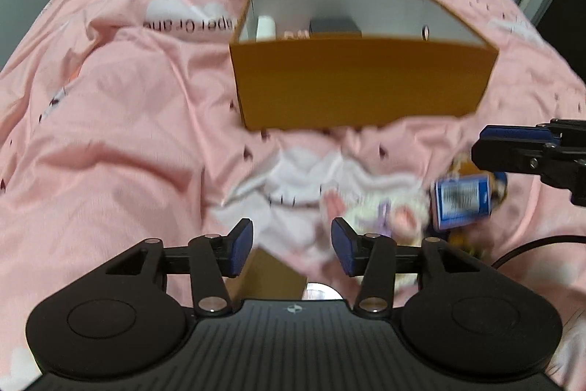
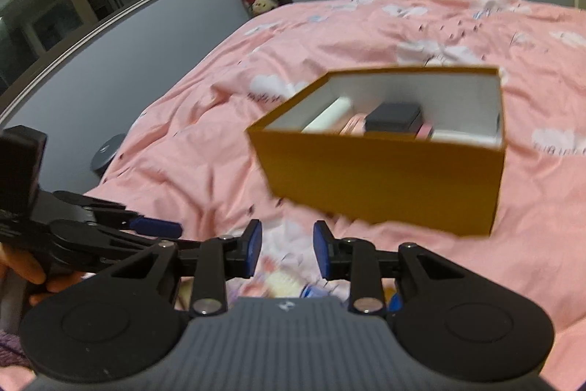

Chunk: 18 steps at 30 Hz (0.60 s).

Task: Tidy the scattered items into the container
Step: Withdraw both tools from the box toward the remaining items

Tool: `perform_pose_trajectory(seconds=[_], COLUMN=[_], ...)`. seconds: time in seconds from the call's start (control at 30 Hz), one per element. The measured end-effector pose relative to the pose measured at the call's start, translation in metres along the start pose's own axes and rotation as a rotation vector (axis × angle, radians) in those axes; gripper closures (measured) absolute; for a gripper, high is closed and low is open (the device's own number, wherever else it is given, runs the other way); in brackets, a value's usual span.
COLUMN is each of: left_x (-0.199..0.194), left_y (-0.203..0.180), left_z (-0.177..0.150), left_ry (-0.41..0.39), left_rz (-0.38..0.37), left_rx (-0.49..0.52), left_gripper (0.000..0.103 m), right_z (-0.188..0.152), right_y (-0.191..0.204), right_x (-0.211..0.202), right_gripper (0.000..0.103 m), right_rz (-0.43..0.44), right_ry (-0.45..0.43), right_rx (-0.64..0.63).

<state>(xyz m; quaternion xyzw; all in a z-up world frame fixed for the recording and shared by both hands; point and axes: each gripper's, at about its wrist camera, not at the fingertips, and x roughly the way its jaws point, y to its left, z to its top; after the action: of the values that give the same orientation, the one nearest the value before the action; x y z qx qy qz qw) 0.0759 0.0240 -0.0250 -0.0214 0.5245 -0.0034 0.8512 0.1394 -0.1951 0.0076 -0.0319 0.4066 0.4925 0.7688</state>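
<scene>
Left wrist view: orange box (image 1: 360,87), the container, stands open-topped on the pink duvet (image 1: 110,134) at 12 o'clock from the left gripper (image 1: 292,250). Its white interior shows a white tube (image 1: 265,27) at the left end and a dark block (image 1: 335,26) at centre, with something pinkish between them.

Left gripper: jaws spread, nothing between the blue pads; only bedding shows in the gap.

Loose items: a blurred heap at 3 o'clock from that gripper, still outside the box. It comprises a pale plush-like piece with pink patches (image 1: 381,213) and a blue-and-white labelled packet (image 1: 463,198), with darker yellow-blue bits behind that I cannot identify. These look like the remaining work.

Right gripper (image 1: 512,152): enters the left wrist view at 3 o'clock, just above the packet. In its own view the jaws stand partly apart and hold nothing, the pale item and a blue edge lying below them at 6 o'clock.

Right wrist view: the same box sits at 1 o'clock, contents as listed. The other gripper lies at 9 o'clock, fingers of a hand (image 2: 22,272) wrapped behind it.

Judgement: both tools hang low near the heap, probably to collect from it; the box sits close ahead, a short carry
</scene>
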Motion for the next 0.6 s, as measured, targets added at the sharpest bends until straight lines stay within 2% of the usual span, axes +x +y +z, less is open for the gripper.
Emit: perform_pose_trajectory(seconds=[0.23,0.33,0.6], left_x=[0.006,0.014,0.039], left_y=[-0.014,-0.014,-0.02], left_z=[-0.035,-0.045,-0.061], left_ry=[0.008,0.022,0.05], left_rz=[0.126,0.14,0.167], left_rx=[0.109,0.143,0.251], left_gripper=[0.041,0.037,0.03], right_z=[-0.046,-0.063,-0.08], right_y=[0.029,0.036,0.03], right_x=[0.022,0.038,0.08], right_gripper=[0.069,0.069,0.069], right_rz=[0.07,0.074,0.095], right_ry=[0.159,0.23,0.368], right_rx=[-0.023,-0.043,0.016])
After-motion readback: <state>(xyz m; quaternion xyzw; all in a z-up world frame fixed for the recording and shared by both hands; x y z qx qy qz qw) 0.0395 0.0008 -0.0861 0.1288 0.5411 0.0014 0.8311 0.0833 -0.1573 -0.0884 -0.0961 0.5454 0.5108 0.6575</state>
